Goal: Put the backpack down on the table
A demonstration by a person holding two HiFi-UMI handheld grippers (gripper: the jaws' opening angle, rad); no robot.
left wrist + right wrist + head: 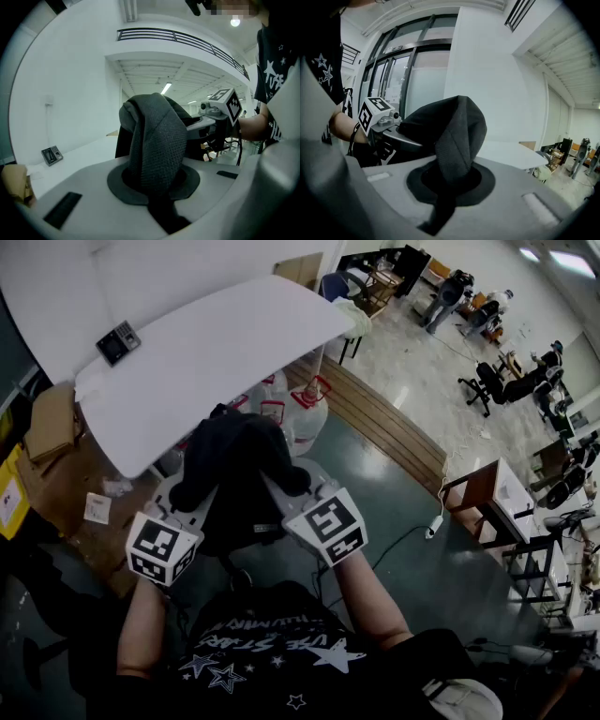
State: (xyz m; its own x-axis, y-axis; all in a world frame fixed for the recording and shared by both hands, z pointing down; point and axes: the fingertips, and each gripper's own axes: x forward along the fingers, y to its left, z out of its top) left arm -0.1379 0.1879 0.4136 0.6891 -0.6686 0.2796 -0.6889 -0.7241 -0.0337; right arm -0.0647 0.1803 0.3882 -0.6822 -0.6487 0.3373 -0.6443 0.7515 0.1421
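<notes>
Head view, bag: I see the black backpack (239, 465) hanging in the air between my two tools. It is in front of me and short of the white table (206, 352), resting on nothing.
Head view, tools: the left gripper (187, 507) and right gripper (291, 498) reach in from either side under the bag's top. Their tips are covered by cloth here.
Head view, surroundings: the tabletop is mostly bare, with a small keypad device (118, 341) near its far left corner. Water jugs (305, 413) stand on the floor under the near edge.
Left gripper view, grip: the jaws are pressed together on a grey mesh strap (157, 150). It rises out of them and folds over at the top. The table lies beyond it, well apart.
Right gripper view, grip: the jaws are pinched tight on a dark webbing strap (457, 140) that stands up out of them. The table edge shows off to the right, and the other tool sits at the left.
Step in hand: I judge this to be the carry. The bag is lifted by both straps and is not yet over the table.
Next move: I need to bring both tools forward together over the bare part of the top, clear of the keypad device. I then lower until the bag's base takes its weight, and only then let the straps go.
</notes>
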